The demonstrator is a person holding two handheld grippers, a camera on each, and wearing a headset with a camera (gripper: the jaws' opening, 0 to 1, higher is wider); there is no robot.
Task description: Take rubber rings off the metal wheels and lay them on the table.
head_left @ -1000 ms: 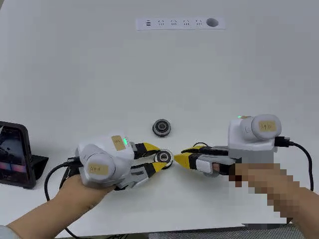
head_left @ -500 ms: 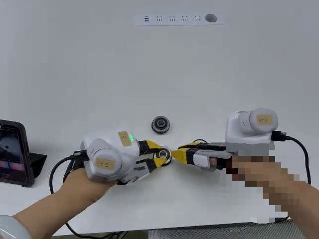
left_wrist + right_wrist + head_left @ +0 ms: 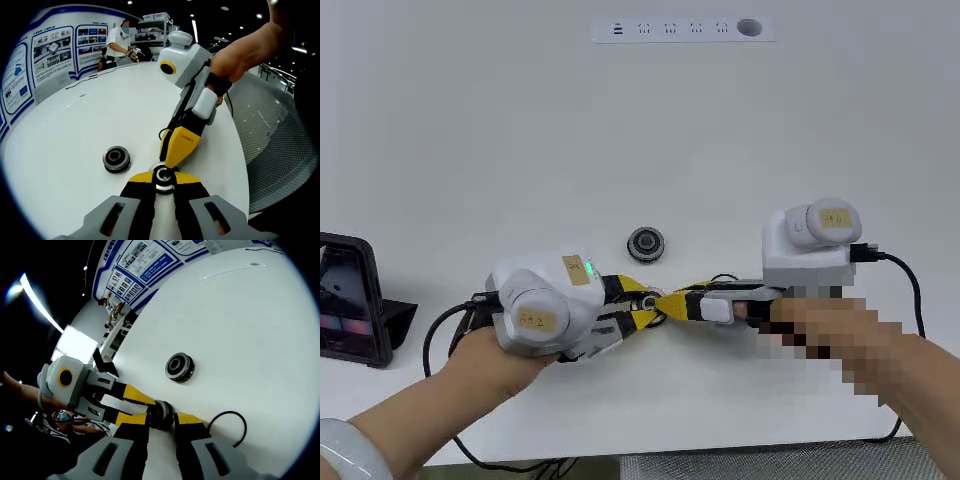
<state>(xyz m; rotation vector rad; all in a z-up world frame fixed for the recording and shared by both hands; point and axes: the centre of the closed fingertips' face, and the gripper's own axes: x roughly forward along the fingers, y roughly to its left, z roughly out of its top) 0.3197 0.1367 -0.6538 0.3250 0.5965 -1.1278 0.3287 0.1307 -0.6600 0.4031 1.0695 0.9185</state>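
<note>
A small metal wheel (image 3: 656,304) with a dark rim sits between both grippers near the table's front. My left gripper (image 3: 642,306) is shut on this wheel (image 3: 163,176), one yellow tip on each side. From the opposite side my right gripper (image 3: 672,303) meets it, and its jaws close on the same wheel (image 3: 161,413). A second wheel (image 3: 645,243) with its black rubber ring lies flat just behind, also in the left gripper view (image 3: 116,159) and the right gripper view (image 3: 179,367). A thin black ring (image 3: 227,413) lies loose on the table beside my right gripper (image 3: 161,420).
A white power strip (image 3: 682,30) lies at the table's far edge. A dark tablet (image 3: 345,310) on a stand is at the left. Black cables trail from both grippers toward the front edge (image 3: 740,448). The white table (image 3: 520,150) is bare behind the wheels.
My right gripper has moved left until its jaws closed on the wheel that the left gripper holds. The left gripper shifted slightly right, and the head camera has shifted a little.
</note>
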